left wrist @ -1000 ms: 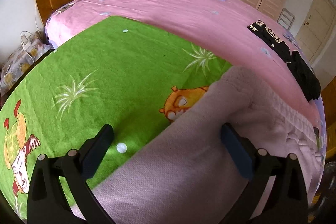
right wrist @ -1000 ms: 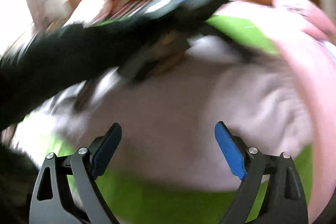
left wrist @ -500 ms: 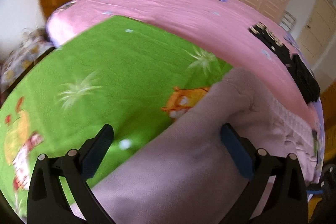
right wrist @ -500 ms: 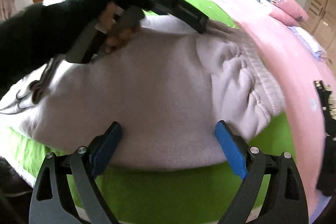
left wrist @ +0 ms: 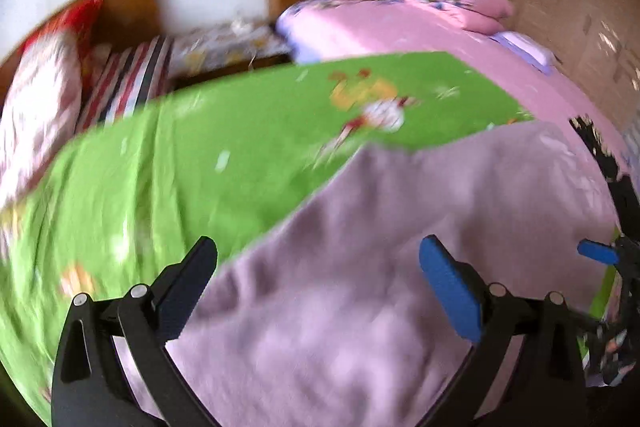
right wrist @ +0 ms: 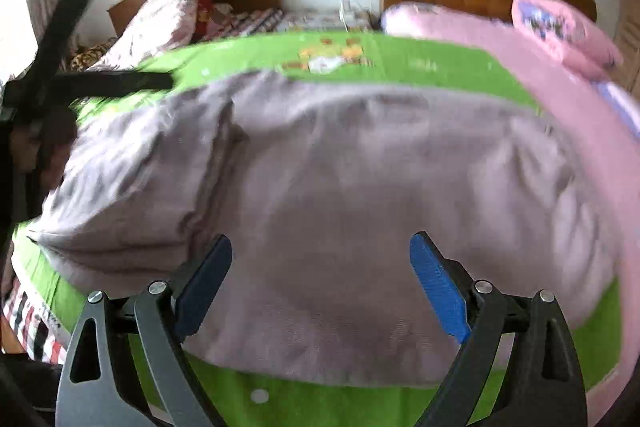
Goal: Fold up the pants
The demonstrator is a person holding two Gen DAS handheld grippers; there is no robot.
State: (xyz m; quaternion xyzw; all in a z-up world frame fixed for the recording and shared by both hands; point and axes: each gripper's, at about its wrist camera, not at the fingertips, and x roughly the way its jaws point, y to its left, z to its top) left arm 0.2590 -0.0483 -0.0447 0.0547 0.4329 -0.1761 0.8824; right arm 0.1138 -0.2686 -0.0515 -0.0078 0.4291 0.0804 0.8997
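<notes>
**Right wrist view: pale pants spread across the green blanket**

Right wrist camera shows the pink bed (right wrist: pixel 592 115) with a green cartoon blanket (right wrist: pixel 420 63) laid over it. On the blanket lie the lilac-grey pants (right wrist: pixel 340 179), bunched in folds at their left end. A folded pink quilt (right wrist: pixel 560 27) sits near the headboard. The right tool (right wrist: pixel 320 267) hangs over the pants' near edge, jaws spread wide, gripping nothing. The left tool (left wrist: pixel 316 271) is likewise spread wide above the pants, empty.
</notes>
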